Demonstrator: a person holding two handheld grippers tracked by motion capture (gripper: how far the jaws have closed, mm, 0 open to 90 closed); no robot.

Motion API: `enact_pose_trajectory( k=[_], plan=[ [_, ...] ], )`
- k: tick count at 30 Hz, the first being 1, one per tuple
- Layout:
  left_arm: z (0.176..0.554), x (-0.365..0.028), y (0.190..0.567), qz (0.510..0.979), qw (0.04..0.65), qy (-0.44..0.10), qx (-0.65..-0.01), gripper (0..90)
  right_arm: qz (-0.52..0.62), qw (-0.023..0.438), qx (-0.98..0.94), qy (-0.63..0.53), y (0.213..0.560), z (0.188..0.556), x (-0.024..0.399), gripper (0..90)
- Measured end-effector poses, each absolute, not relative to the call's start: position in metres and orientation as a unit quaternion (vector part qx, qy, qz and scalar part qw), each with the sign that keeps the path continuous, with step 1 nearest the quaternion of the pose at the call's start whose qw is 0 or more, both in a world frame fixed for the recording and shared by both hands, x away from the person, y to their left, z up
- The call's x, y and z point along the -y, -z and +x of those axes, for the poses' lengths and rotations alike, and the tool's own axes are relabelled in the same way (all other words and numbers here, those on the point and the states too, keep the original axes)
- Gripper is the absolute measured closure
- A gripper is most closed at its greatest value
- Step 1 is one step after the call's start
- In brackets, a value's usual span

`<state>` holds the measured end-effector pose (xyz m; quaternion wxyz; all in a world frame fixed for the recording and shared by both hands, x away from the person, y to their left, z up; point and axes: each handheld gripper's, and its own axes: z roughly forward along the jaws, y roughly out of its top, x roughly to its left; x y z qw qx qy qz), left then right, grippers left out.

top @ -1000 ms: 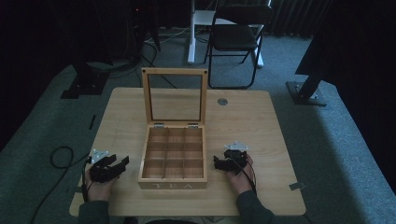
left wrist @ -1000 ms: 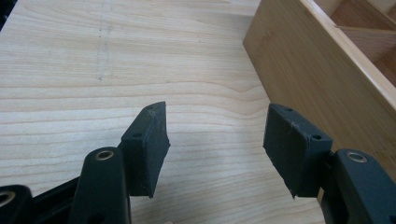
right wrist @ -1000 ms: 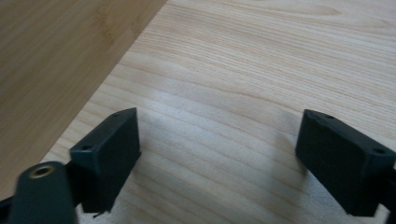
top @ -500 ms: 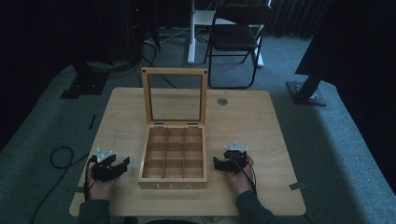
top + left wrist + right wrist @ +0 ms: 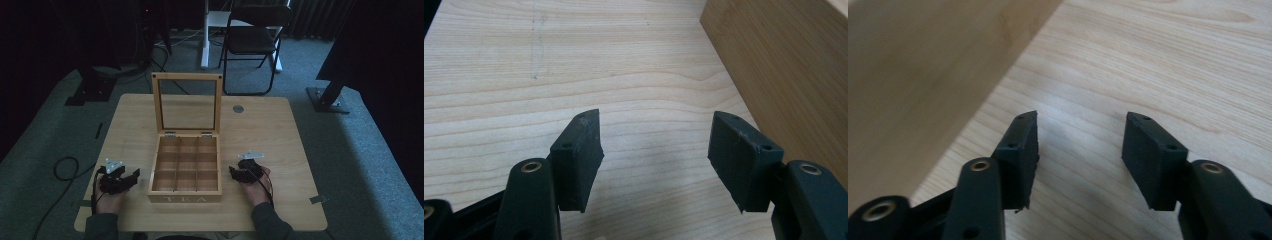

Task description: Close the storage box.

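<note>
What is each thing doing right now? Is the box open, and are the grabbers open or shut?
Tea box: open, compartments look empty.
Lid: standing upright at the back.
Left gripper: open, holding nothing, beside the box.
Right gripper: open, holding nothing, beside the box.
Folding chair: unfolded, unoccupied.

My left gripper [image 5: 131, 176] and right gripper [image 5: 233, 171] both rest low, jaws spread and empty, hands [image 5: 107, 200] gripping from behind.

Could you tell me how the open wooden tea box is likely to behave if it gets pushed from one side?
The tea box looks rigid, with a broad flat base, so it would probably slide on the smooth table rather than tip. Its glass-paned lid stands upright on hinges; a jolt might swing it shut, and the pane is likely fragile.
</note>
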<state>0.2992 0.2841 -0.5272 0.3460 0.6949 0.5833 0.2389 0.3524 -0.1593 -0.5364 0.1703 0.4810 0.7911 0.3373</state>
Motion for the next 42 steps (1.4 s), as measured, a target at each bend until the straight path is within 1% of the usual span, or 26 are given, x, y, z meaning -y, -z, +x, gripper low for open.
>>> enact_pose_trajectory(
  k=[2,10,16,29,34,42],
  plan=[
    [0.299,-0.284,0.527,0.694,0.345,-0.239,-0.584,38.3,0.479,0.164,-0.788,-0.351,0.53,0.353,0.159,48.2],
    [0.299,-0.284,0.528,0.693,0.343,-0.238,-0.587,38.3,0.466,0.177,-0.778,-0.382,0.503,0.364,0.156,46.3],
    [0.3,-0.283,0.529,0.698,0.337,-0.235,-0.587,38.4,0.453,0.188,-0.776,-0.396,0.489,0.371,0.152,46.2],
    [0.3,-0.282,0.531,0.7,0.333,-0.23,-0.589,38.4,0.428,0.207,-0.786,-0.396,0.472,0.385,0.138,48.1],
    [0.3,-0.282,0.531,0.7,0.333,-0.229,-0.589,38.4,0.43,0.21,-0.78,-0.404,0.466,0.392,0.134,45.2],
    [0.3,-0.282,0.531,0.701,0.331,-0.229,-0.589,38.3,0.433,0.214,-0.772,-0.413,0.453,0.406,0.128,43.6]
  ],
)
